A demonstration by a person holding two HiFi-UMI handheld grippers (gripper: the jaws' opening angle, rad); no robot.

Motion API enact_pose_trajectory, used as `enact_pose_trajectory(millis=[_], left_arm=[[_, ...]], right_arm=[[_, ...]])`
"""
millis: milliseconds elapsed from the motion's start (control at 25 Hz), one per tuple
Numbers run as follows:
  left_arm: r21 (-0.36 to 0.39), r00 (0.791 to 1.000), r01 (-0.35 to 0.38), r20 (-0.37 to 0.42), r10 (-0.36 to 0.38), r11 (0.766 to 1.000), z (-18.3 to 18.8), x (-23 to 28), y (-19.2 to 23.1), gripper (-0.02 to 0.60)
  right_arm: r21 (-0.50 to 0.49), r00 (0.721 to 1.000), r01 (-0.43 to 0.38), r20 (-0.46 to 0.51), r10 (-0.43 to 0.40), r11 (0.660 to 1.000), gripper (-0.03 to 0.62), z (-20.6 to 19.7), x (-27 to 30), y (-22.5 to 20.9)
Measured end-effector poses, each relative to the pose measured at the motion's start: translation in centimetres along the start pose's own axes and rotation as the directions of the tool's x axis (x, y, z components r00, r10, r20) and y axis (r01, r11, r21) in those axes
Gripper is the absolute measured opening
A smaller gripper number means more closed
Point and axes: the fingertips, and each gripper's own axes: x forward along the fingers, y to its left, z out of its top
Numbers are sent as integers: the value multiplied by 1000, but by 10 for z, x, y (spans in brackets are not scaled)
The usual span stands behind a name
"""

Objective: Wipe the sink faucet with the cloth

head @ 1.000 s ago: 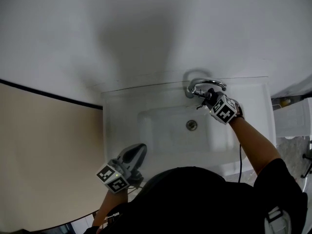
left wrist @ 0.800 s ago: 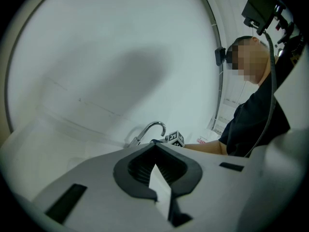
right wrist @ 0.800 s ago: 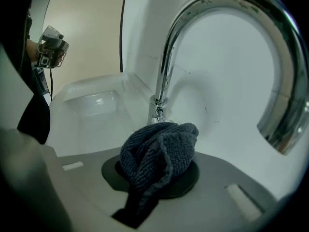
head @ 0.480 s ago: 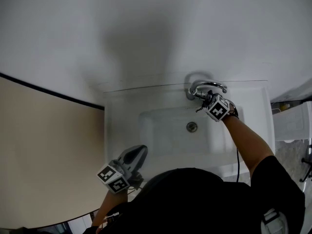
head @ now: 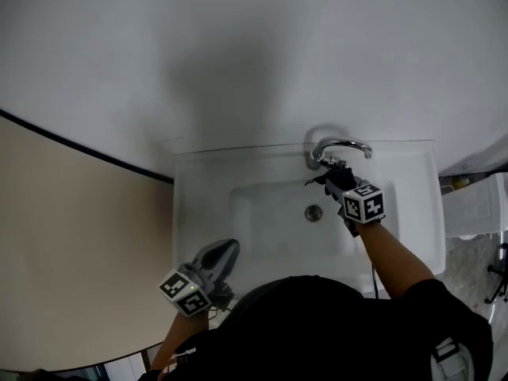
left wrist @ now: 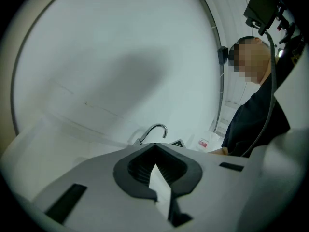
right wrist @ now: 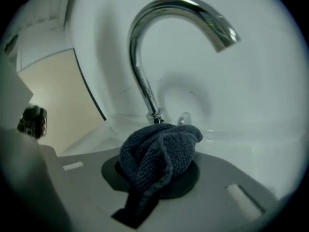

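My right gripper [head: 328,179] is clamped on the cloth [head: 321,180]. In the right gripper view the gripper [right wrist: 157,173] has a dark blue-grey cloth [right wrist: 161,151] bunched up between its jaws. The cloth swells out over the pads, and one dark end trails down toward the camera. The faucet [right wrist: 143,88] is right in front of the bundle, a shiny curved pipe that rises from its base, arches over and ends in a spout at the upper right. The top of the cloth sits just at the foot of the pipe. I cannot tell whether it actually touches the metal.

From my head view, the faucet [head: 341,144] stands at the back edge of the white sink [head: 198,205], toward its right side, against the white wall [head: 238,54]. My right gripper reaches over the basin from the front. Its tip is just below the faucet's base and behind the drain [head: 313,213].

My left gripper [head: 228,247] is well away from all this, over the sink's front edge near the left corner. It points across the basin. In the left gripper view its jaws are closed together at the tips with nothing between them [left wrist: 155,151], and the faucet [left wrist: 157,127] shows small beyond them.
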Motion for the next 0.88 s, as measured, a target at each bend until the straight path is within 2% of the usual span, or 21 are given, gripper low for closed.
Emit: enact_pose_trajectory(millis=[80, 120, 160, 240, 280, 360, 400, 440, 480, 600, 640, 720, 760, 800, 880], left_arm=[[-1, 1000, -1, -3, 1, 1000, -2, -2, -1, 0], [-1, 1000, -2, -5, 2, 1000, -3, -4, -1, 0], [0, 1000, -4, -7, 4, 1000, -3, -5, 0, 0], [3, 1000, -10, -7, 10, 1000, -3, -7, 1, 0], [4, 1000, -13, -6, 13, 1000, -2, -9, 2, 0], [1, 1000, -16, -3, 16, 1000, -2, -11, 2, 0], [0, 1000, -15, -4, 15, 1000, -3, -12, 2, 0], [-1, 1000, -13, -4, 13, 1000, -3, -12, 1, 0], [-1, 1000, -11, -3, 11, 1000, -3, -12, 1, 0], [-2, 1000, -9, 1, 9, 1000, -3, -12, 1, 0], [-2, 1000, -8, 1, 8, 1000, -3, -11, 0, 0], [-4, 1000, -7, -1, 7, 1000, -4, -11, -1, 0], [-6, 1000, -6, -2, 6, 1000, -5, -11, -2, 0], [-8, 1000, -5, -3, 5, 1000, -6, -12, -3, 0], [-13, 1000, -6, -4, 6, 1000, -9, -14, -3, 0]], right_arm=[[-211, 998, 66, -1, -67, 975, 64, 1, 4, 10], [-323, 995, 97, -5, -104, 941, 64, 4, 3, 16], [-429, 989, 130, -11, -149, 894, 64, 8, 2, 20], [-614, 962, 203, -20, -272, 763, 64, 20, 0, 17], [-695, 938, 231, -25, -345, 680, 64, 24, 1, 8], [-824, 878, 239, -43, -477, 514, 64, 26, 7, -13], [-864, 848, 227, -52, -528, 449, 64, 25, 10, -22], [-891, 823, 213, -58, -565, 402, 66, 24, 14, -29], [-906, 804, 198, -68, -591, 373, 67, 24, 17, -34], [-928, 774, 134, -121, -621, 347, 66, 26, 25, -41], [-939, 768, 107, -131, -627, 328, 64, 26, 27, -41], [-960, 763, 61, -132, -633, 275, 63, 27, 30, -36], [-960, 771, 42, -145, -621, 277, 63, 25, 30, -30], [-947, 783, 21, -183, -594, 320, 63, 17, 29, -22], [-886, 809, -2, -274, -520, 464, 64, -3, 24, -7]])
